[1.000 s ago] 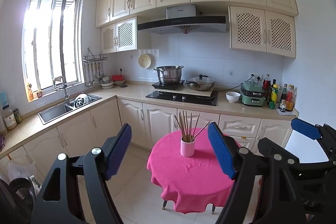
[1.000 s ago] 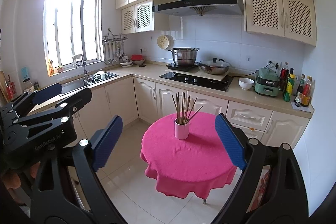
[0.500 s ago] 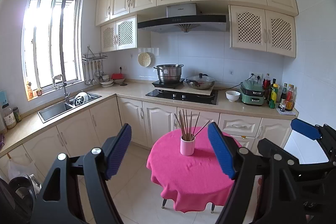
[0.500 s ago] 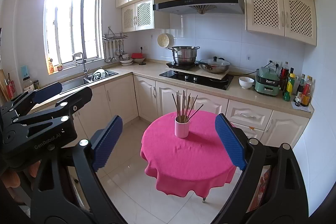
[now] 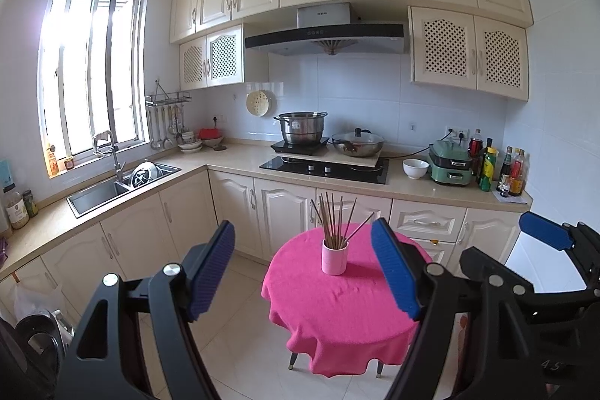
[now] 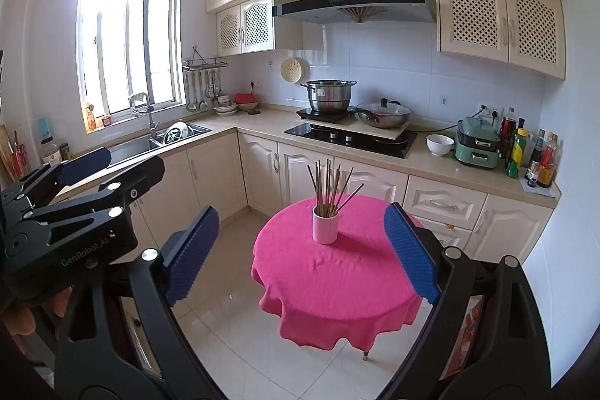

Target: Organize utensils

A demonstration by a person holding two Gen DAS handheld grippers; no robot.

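Both tools, left tool (image 5: pixel 303 269) and right tool (image 6: pixel 302 253), gape wide, empty, well short of the table (image 6: pixel 337 287) edge.

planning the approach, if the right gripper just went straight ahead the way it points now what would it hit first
Most likely the pink cylindrical cup of brown chopsticks on the round table's magenta cloth, which sits near the centre between the open right gripper fingers. The way there looks free, though depth is unclear.

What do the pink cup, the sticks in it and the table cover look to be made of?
Pink cup: probably glazed ceramic or plastic, smooth with soft sheen. Chopsticks: likely wood or bamboo, thin, brown, matte. Pink tablecloth: fabric, matte, draping in folds at the edge.
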